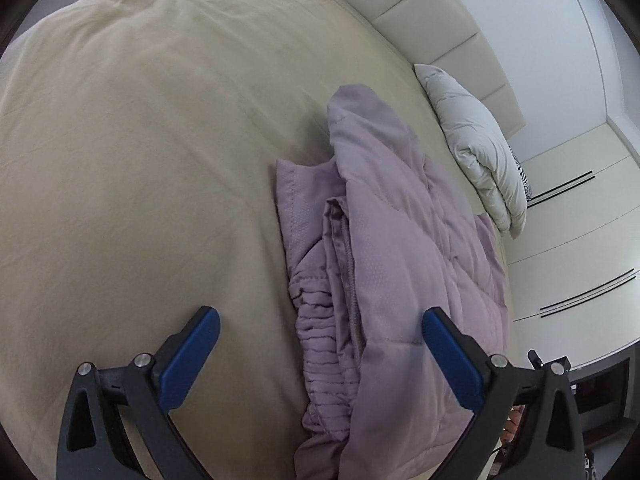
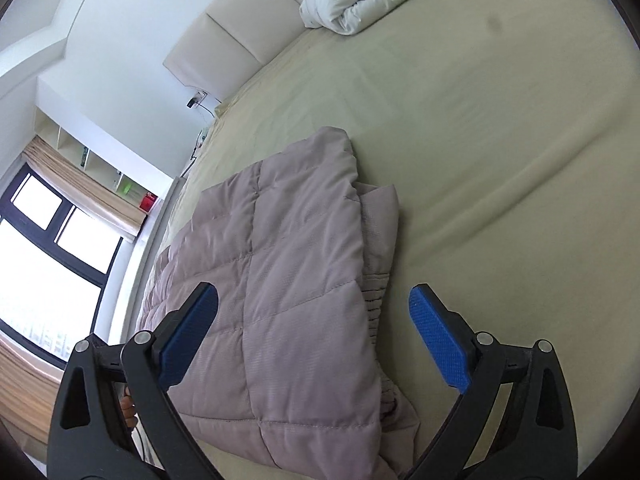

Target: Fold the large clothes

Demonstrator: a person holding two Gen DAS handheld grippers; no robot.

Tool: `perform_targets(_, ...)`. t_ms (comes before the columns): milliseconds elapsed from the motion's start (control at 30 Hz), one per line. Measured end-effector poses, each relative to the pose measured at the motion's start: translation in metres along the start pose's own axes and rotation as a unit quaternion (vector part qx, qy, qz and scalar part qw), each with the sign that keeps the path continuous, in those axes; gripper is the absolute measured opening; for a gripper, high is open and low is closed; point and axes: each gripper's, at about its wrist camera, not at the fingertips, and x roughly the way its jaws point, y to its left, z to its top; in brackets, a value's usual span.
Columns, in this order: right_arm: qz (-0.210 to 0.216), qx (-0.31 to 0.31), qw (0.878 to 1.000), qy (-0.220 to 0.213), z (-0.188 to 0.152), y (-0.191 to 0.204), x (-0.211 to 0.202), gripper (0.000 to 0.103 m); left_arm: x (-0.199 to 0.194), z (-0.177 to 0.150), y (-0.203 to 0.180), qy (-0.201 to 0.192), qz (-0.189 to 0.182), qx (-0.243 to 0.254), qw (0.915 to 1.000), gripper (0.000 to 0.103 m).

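Folded mauve quilted jacket [image 1: 400, 248] lies on the beige bed [image 1: 140, 160]; left tongs [image 1: 320, 344] and right tongs [image 2: 314, 320] gape empty, apparently above it.

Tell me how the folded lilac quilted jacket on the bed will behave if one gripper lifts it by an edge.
The lilac quilted jacket would probably flop and unfold, since its layers lie loose. Its puffy padding suggests it is light. The smooth fabric may slip.

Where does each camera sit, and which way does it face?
Left wrist: on the left gripper, facing down over the bed; jacket right of centre; both fingers show.
Right wrist: on the right gripper, facing down at the jacket; both fingers show.
Shared: jacket, bed, white duvet, headboard.
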Motion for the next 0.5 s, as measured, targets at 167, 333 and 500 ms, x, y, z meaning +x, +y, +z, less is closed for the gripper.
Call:
perform_targets(167,0.038,0.042,0.998,0.04,-0.003,-0.032,0.019,0.098,0.017,0.019,0.004,0.027,-0.037,-0.012,0.9989,0.102)
perform_targets(333,0.052,0.043,0.995,0.068,-0.002,-0.045,0.043,0.098,0.036,0.03,-0.002,0.055,-0.059,-0.005,0.9968,0.101)
perform_targets(500,0.086,0.028,0.991,0.099,0.003,-0.038,0.062,0.098,0.046,0.041,0.002,0.072,-0.094,-0.028,0.9926,0.099)
